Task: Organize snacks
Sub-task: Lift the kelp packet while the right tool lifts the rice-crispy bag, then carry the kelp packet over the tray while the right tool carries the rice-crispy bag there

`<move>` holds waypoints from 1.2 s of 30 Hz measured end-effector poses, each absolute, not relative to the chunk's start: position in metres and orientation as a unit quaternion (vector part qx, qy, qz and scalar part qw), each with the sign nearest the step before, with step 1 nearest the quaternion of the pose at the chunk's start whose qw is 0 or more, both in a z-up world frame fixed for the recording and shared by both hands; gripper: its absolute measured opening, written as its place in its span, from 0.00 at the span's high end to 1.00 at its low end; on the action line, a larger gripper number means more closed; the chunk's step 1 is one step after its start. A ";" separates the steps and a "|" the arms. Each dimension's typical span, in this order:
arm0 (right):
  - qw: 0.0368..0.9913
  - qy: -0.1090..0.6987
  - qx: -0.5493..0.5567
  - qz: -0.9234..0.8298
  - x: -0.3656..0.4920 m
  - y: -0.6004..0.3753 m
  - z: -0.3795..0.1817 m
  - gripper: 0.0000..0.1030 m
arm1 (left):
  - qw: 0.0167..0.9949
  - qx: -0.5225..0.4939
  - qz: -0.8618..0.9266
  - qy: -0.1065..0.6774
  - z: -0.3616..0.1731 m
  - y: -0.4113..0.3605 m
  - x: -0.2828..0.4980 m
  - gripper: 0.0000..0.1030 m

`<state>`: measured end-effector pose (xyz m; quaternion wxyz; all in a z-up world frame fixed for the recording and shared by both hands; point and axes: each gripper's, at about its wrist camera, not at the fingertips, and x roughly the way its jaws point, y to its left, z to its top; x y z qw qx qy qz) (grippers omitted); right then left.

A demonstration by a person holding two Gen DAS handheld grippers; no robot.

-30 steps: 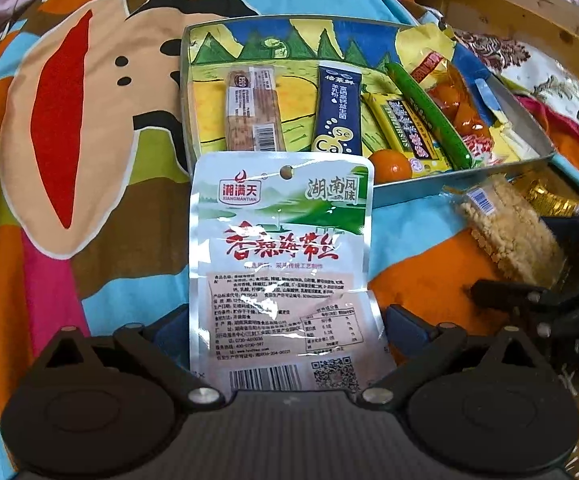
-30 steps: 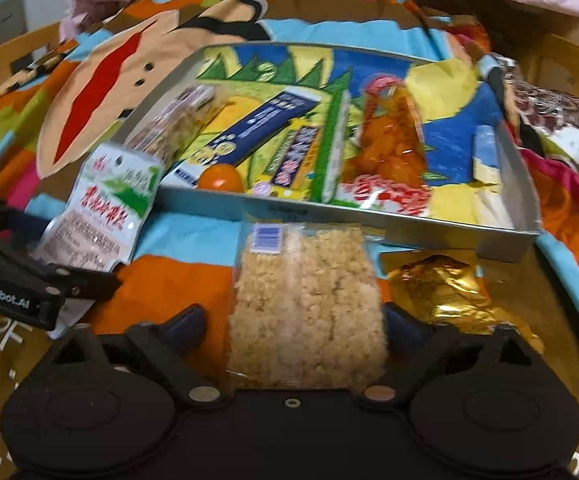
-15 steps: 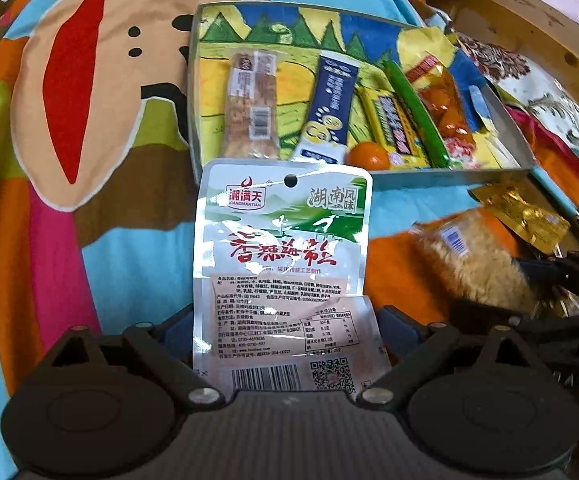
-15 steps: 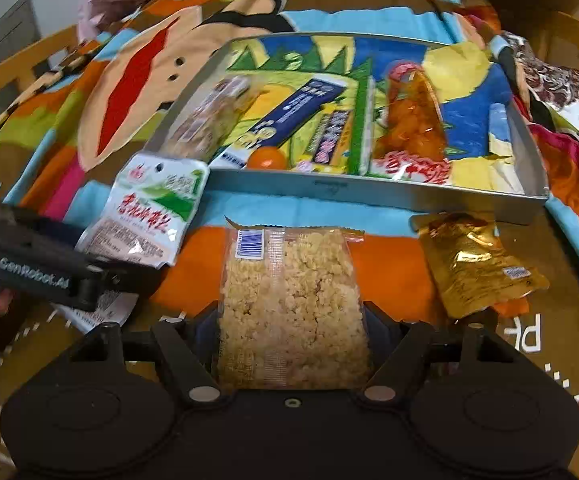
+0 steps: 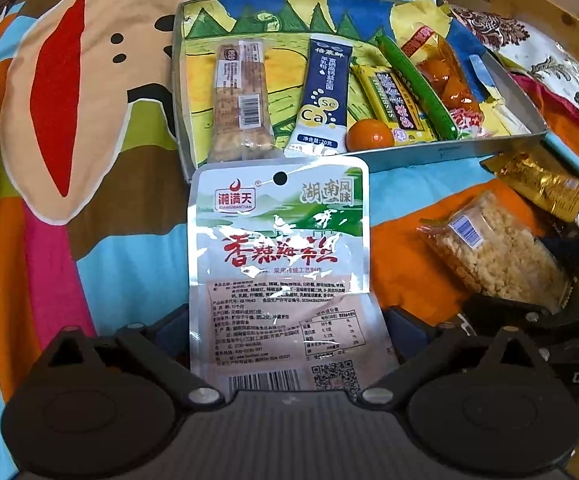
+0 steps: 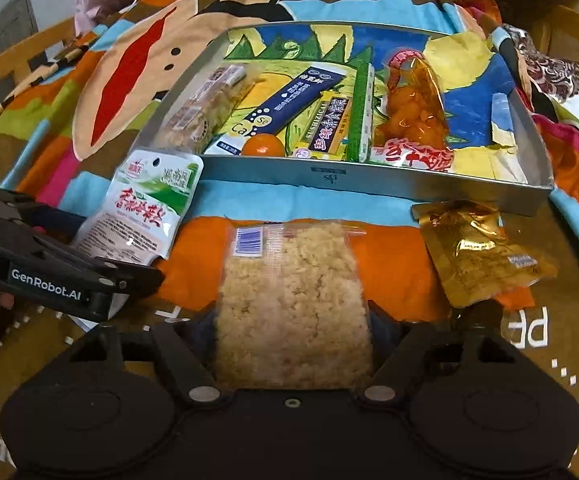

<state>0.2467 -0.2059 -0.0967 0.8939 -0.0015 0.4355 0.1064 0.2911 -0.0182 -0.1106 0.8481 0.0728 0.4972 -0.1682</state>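
2 packets are in your grip: your left gripper (image 5: 287, 324) pinches the white pouch (image 5: 279, 256), held just short of the tray's (image 5: 449, 152) near wall, and your right gripper (image 6: 291, 332) pinches the rice cake (image 6: 289, 304) over the bedspread (image 6: 393, 264). The tray holds 6 snacks, among them a blue sachet (image 5: 323, 96) and an orange (image 5: 369, 135). A gold packet (image 6: 477, 252) lies on the bedspread just outside the tray's near right corner.

1 tray (image 6: 369, 182), 9 snack pkts (image 6: 293, 312), 1 orange (image 6: 264, 146), 2 grippers (image 6: 293, 344)
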 end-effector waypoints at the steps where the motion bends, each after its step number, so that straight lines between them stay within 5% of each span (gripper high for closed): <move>1: 0.895 0.434 -0.002 0.106 0.247 -0.206 -0.096 0.28 | 0.848 0.069 -0.168 0.498 -0.109 -0.017 0.291 0.05; 15: 0.915 0.391 -0.014 0.098 0.230 -0.206 -0.078 0.28 | 0.867 -0.012 -0.157 0.473 -0.087 0.000 0.282 0.11; 36: 0.976 0.216 -0.031 0.027 0.245 -0.221 -0.036 0.28 | 0.963 -0.050 -0.136 0.226 -0.027 -0.013 0.280 0.11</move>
